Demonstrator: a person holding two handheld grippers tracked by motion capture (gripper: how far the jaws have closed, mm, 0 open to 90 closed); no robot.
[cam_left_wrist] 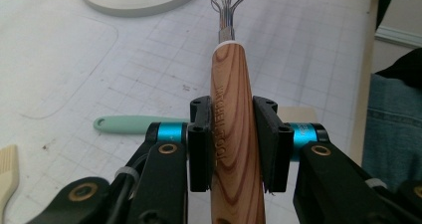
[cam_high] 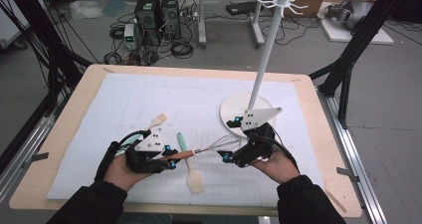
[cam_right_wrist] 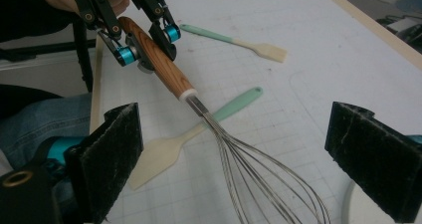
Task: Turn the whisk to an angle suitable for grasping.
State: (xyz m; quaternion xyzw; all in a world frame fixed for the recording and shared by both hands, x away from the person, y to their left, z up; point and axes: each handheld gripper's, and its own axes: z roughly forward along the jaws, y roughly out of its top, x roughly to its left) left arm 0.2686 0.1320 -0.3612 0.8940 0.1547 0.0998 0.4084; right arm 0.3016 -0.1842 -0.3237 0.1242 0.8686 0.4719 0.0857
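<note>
- Keep your left gripper (cam_left_wrist: 233, 149) clamped on the whisk (cam_left_wrist: 234, 129) handle, level
- With your right gripper (cam_right_wrist: 239, 159) jaws wide apart, centre them round the wires before closing

Lab/test rig: computer towers (cam_high: 158, 10) and loose cables (cam_high: 180, 49) on the bare floor behind the tabletop (cam_high: 318, 129), black frame struts (cam_high: 356, 40) flanking the tabletop.
</note>
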